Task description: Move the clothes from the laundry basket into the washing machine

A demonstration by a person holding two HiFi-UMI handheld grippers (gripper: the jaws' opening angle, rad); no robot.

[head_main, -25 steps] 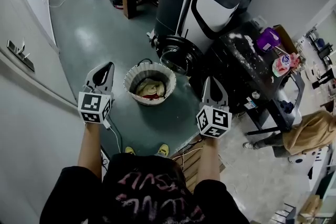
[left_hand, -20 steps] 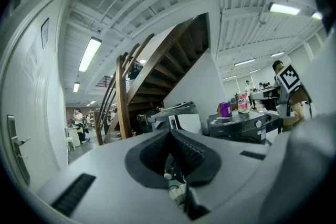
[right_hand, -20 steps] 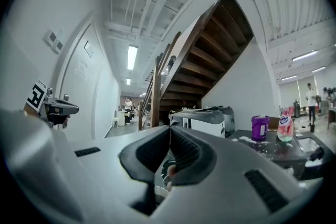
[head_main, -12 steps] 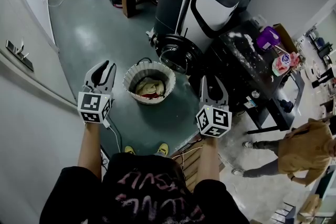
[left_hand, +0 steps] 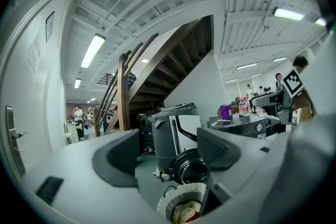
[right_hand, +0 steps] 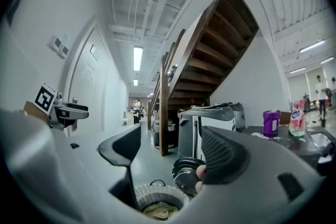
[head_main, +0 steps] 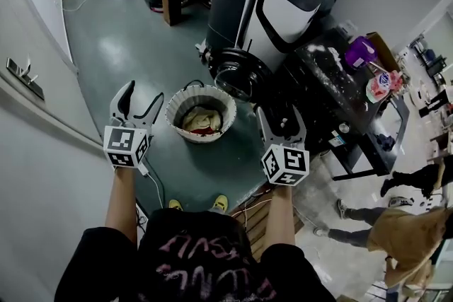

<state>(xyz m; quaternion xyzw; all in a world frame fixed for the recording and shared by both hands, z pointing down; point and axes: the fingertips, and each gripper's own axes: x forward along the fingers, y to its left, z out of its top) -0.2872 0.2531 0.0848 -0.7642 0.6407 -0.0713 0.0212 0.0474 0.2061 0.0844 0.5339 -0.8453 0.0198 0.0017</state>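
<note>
clothes [head_main: 200, 121] lie crumpled in the laundry basket [head_main: 177, 104] on the floor, beside the washing machine [head_main: 244, 74]. they look soft and light, so pinch a raised fold. fingers of your left gripper [head_main: 140, 97] and right gripper [head_main: 281, 120] have just been opening and stand apart with nothing between them.

clothes [head_main: 202, 121] in laundry basket [head_main: 176, 104] | washing machine [head_main: 283, 10] behind it | left gripper [head_main: 141, 94] left | right gripper [head_main: 281, 117] right
</note>
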